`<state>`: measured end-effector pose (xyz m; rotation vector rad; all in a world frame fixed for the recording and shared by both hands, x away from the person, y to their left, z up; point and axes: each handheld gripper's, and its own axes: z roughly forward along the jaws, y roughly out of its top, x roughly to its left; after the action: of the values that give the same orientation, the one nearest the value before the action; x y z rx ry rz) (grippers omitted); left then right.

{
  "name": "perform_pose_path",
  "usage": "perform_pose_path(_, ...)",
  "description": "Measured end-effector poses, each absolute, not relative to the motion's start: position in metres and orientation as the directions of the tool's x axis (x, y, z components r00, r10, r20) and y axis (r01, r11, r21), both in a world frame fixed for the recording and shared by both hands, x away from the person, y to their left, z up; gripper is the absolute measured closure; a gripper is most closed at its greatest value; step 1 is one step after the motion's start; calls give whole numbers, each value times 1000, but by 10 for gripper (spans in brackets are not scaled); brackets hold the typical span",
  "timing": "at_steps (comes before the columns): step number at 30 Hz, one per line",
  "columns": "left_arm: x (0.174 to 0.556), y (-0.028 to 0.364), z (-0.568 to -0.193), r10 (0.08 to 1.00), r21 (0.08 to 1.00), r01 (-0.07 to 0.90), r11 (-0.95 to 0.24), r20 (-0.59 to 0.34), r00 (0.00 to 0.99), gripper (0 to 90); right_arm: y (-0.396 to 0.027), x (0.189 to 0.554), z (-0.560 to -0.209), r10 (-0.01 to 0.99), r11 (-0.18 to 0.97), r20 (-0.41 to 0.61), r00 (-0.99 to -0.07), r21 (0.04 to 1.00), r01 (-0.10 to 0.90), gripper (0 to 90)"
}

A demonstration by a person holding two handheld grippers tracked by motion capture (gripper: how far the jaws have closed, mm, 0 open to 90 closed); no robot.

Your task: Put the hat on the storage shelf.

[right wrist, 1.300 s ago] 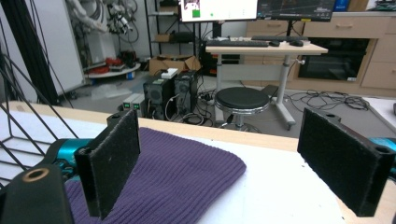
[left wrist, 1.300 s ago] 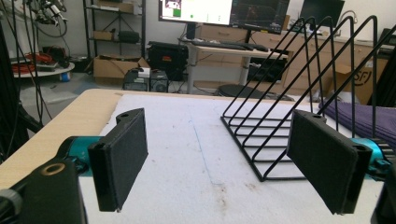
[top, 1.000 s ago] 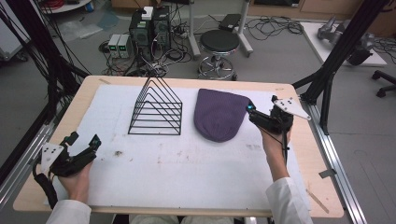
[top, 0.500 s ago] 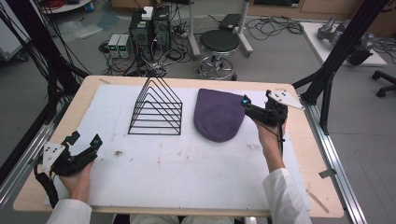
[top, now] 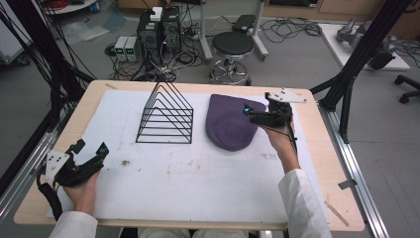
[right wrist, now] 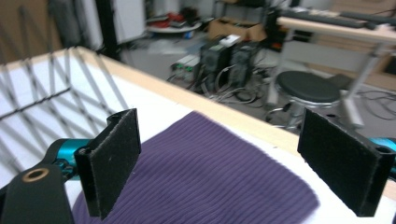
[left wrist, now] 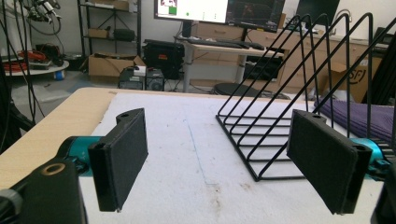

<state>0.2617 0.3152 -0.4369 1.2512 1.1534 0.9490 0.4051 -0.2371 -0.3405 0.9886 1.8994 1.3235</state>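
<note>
Early stage. Purple knit hat (top: 229,123) lies flat at 1 o'clock on the table, not yet gripped. Right gripper (top: 250,113) hovers over its right edge, jaws apart. Left gripper (top: 93,154) waits at 8 o'clock, jaws apart, holding nothing. Grasp and any placing on wire rack (top: 165,115) remain.

Even indoor light; soft shadows; perhaps motion-blurred wire rack (right wrist: 56,88)

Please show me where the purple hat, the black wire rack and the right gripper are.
purple hat (top: 229,126): high view, middle of the knitted top.
black wire rack (top: 165,141): high view, near bottom bar.
right gripper (top: 246,111): high view, at its jaw tips.
</note>
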Motion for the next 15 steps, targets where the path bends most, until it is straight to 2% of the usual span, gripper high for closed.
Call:
perform_pose_path(7,261,315,-437,972,991,67,113,-124,197,206,-230,411,-353,755,341,-91,-649,900,270,128)
perform_pose_path(15,262,315,-437,972,991,69,116,-127,200,206,-223,413,-362,686,425,-112,-719,864,271,127)
